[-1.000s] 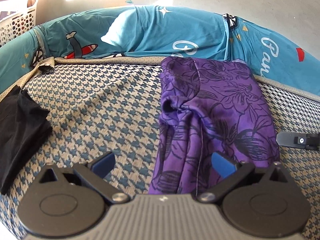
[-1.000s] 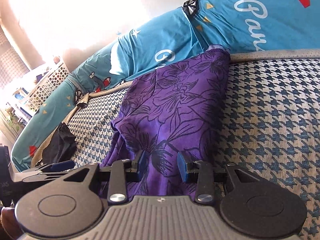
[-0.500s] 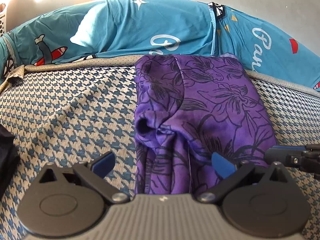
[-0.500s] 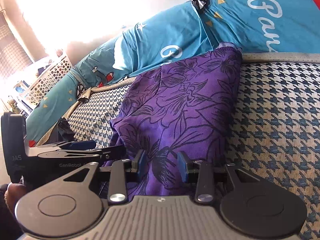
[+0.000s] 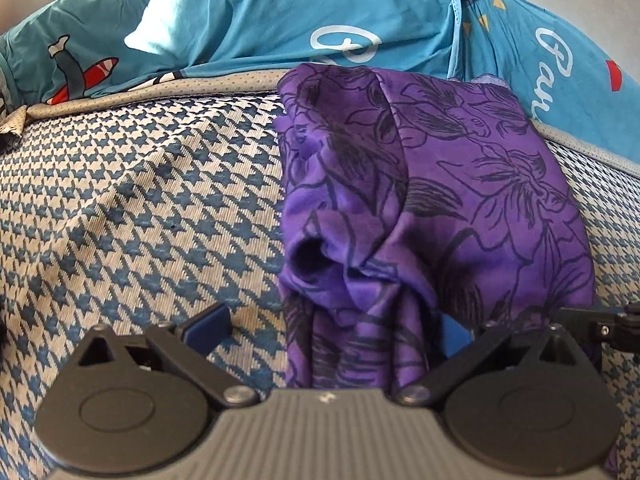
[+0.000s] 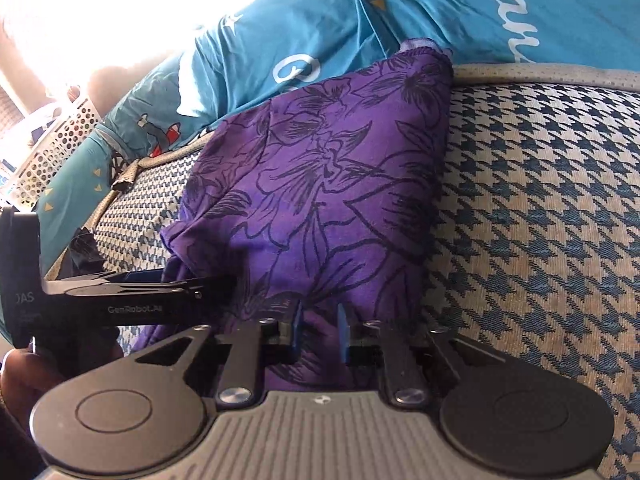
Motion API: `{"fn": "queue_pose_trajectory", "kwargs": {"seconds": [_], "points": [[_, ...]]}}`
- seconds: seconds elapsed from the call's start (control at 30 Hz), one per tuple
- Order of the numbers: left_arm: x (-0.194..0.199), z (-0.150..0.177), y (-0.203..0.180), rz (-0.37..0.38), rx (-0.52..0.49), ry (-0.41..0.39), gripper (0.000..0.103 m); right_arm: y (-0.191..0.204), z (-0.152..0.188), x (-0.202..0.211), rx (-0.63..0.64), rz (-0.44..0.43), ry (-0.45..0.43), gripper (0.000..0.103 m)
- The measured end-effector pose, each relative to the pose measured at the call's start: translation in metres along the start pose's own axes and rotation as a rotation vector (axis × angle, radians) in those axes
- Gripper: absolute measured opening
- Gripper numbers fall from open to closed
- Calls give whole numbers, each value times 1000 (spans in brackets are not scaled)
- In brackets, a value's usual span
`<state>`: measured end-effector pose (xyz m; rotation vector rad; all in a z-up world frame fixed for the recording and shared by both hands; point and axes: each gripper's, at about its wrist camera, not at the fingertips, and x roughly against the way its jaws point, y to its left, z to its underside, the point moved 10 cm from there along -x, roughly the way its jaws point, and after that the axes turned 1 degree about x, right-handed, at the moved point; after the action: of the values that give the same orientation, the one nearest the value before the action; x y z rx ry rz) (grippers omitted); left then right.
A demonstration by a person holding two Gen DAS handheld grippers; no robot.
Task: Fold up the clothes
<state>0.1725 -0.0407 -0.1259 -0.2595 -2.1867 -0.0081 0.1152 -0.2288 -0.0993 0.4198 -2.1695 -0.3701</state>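
A purple garment with black flower print (image 5: 460, 184) lies folded in a long strip on the houndstooth mattress (image 5: 140, 200). My left gripper (image 5: 332, 328) is open wide over the garment's near left corner, with bunched folds between its fingers and its right pad partly hidden by cloth. My right gripper (image 6: 319, 332) is at the garment's (image 6: 328, 184) near edge. Its jaws are closing, and the blue pads pinch a fold of purple cloth. The left gripper's fingers (image 6: 208, 282) reach in from the left, beside the right one.
A teal printed sheet (image 5: 260, 12) is heaped along the far side of the mattress. A black garment (image 6: 82, 248) lies at the left edge, with a white perforated basket (image 6: 52, 148) beyond it. A hand (image 6: 24, 376) holds the left gripper.
Both grippers came down onto the garment's near edge. The left one shifted right until the black garment left its view. The right jaws narrowed onto the purple cloth.
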Motion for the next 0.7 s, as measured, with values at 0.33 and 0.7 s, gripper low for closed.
{"fn": "queue_pose_trajectory", "kwargs": {"seconds": [0.33,0.7], "points": [[7,3,14,0,14,5,103,-15,-2,3,-9,39,12,0],[17,8,23,-9,14,-2,103,-17,-1,5,19,51,14,0]]}}
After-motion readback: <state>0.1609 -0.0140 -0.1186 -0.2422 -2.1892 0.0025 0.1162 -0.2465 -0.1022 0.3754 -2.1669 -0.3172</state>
